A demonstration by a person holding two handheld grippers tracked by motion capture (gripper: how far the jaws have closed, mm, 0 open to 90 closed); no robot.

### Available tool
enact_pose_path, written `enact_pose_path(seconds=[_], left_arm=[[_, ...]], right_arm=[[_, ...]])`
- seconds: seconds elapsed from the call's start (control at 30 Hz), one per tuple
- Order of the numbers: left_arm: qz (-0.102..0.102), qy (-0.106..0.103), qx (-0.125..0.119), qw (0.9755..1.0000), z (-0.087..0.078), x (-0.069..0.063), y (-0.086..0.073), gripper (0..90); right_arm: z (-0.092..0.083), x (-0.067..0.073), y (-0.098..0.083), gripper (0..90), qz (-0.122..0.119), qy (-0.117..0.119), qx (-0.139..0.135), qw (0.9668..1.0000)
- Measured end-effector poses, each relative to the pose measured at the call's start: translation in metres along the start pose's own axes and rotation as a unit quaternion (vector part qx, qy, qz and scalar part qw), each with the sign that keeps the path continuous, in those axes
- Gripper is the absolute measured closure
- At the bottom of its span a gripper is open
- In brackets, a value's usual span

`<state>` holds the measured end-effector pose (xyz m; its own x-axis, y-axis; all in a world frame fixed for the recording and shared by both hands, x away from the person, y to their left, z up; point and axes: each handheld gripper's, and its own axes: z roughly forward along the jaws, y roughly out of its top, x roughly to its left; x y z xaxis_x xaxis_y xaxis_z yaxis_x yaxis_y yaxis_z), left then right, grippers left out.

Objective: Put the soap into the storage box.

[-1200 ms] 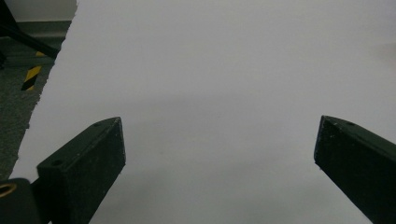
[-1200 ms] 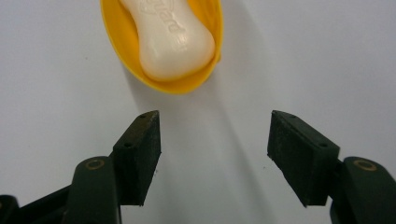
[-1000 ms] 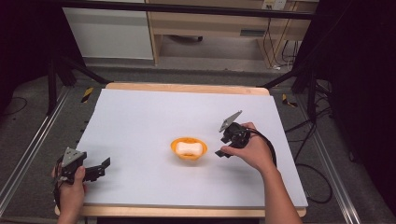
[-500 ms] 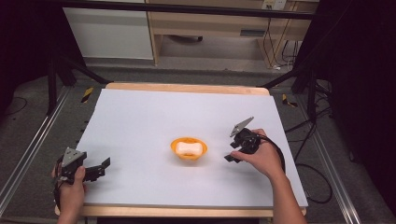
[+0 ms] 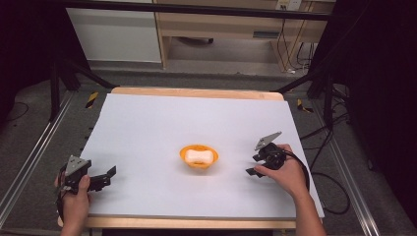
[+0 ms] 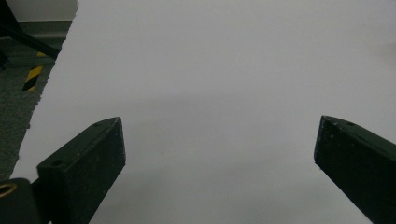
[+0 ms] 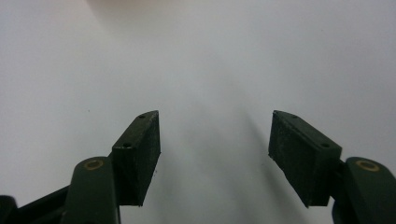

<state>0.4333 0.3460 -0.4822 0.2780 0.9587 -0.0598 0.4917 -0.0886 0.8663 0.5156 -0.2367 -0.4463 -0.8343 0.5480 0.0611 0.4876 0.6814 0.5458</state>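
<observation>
An orange bowl (image 5: 184, 152) sits near the middle of the white table (image 5: 196, 118), with a white lump (image 5: 200, 157) inside it. My right gripper (image 5: 252, 164) rests low over the table to the right of the bowl and apart from it, pointing toward it. In the right gripper view its jaws (image 7: 215, 135) stand open over bare white surface. My left gripper (image 5: 107, 178) is at the table's front left corner. It is wide open (image 6: 219, 140) with nothing between the jaws.
The white sheet ends at a wooden edge (image 5: 196, 92) at the back. Grey floor with metal rails (image 5: 29, 162) runs along both sides. Cables (image 5: 339, 191) lie on the floor at the right. A yellow-black marker (image 6: 32, 77) lies beside the table's left edge.
My right gripper has drawn back from the bowl, moving right and toward the person. The left gripper has stayed where it was.
</observation>
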Motion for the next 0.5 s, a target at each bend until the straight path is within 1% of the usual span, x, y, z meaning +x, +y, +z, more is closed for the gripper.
enact_pose_path(seconds=[0.07, 0.13, 0.33, 0.37, 0.5], left_arm=[[0.0, 0.0, 0.0, 1.0, 0.0, 0.0, 0.0, 1.5], [0.0, 0.0, 0.0, 1.0, 0.0, 0.0, 0.0, 1.6], [0.0, 0.0, 0.0, 1.0, 0.0, 0.0, 0.0, 1.5], [-0.001, -0.001, 0.0, 1.0, 0.0, 0.0, 0.0, 1.5], [0.0, 0.0, 0.0, 1.0, 0.0, 0.0, 0.0, 1.5]], right_arm=[[-0.002, -0.002, -0.004, 34.4, 0.002, -0.007, -0.007, 1.0], [-0.005, -0.003, -0.009, 34.4, 0.008, -0.009, -0.013, 0.9998], [-0.009, -0.004, -0.023, 33.6, 0.013, -0.022, -0.03, 0.9992], [-0.01, -0.005, -0.025, 33.3, 0.014, -0.028, -0.038, 0.9988], [-0.015, -0.007, -0.035, 32.6, 0.027, -0.034, -0.065, 0.997]])
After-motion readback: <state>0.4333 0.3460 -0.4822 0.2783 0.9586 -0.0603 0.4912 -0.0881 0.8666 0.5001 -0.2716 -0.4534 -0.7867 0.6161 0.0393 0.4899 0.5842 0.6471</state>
